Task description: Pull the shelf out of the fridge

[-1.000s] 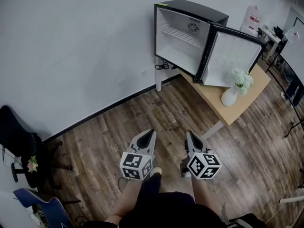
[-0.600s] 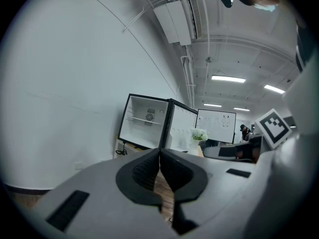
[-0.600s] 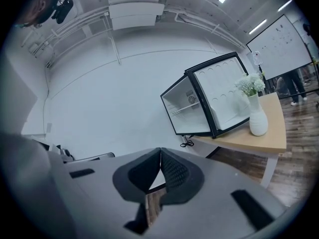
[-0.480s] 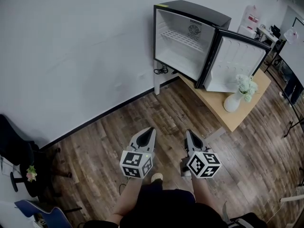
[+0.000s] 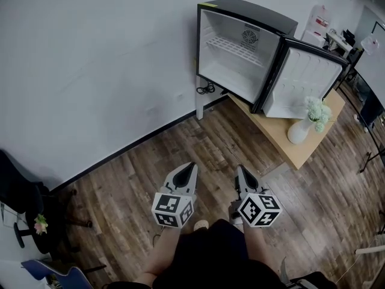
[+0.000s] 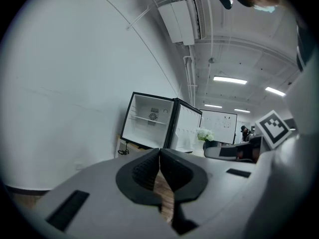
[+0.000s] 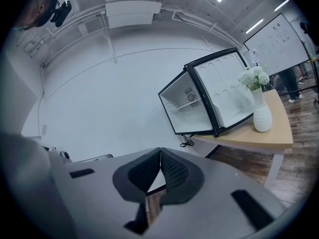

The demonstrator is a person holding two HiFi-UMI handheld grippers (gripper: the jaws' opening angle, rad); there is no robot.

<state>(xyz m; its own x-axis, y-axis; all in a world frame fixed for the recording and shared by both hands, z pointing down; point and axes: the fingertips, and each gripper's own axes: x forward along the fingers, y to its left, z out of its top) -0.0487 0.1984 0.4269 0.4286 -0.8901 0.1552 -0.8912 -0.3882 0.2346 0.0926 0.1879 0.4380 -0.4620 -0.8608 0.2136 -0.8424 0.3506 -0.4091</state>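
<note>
Two grippers hang low in front of the person, the left gripper and the right gripper side by side over the wooden floor, each with its jaws pressed together and nothing between them. Both are well apart from the fridge, which stands on a table against the wall with its door swung wide to the right. The shelf sits inside, in the upper half of the white cavity, spanning from wall to wall and apparently resting on ledges in the side walls. It looks like a thin white wire rack, so it is probably light and fairly stiff, with a smooth coating that could slip between the pads. The best place to take hold is likely the front rail, the one wire that faces the opening; a grip near its middle, or one gripper toward each end, should keep it level. The jaws would have to open first and then close across that rail. A rack of this kind tends to jam if it is pulled askew, so a straight, even draw seems wise. The vase with flowers stands just beside the open door, so the right side leaves less room to move.
</note>
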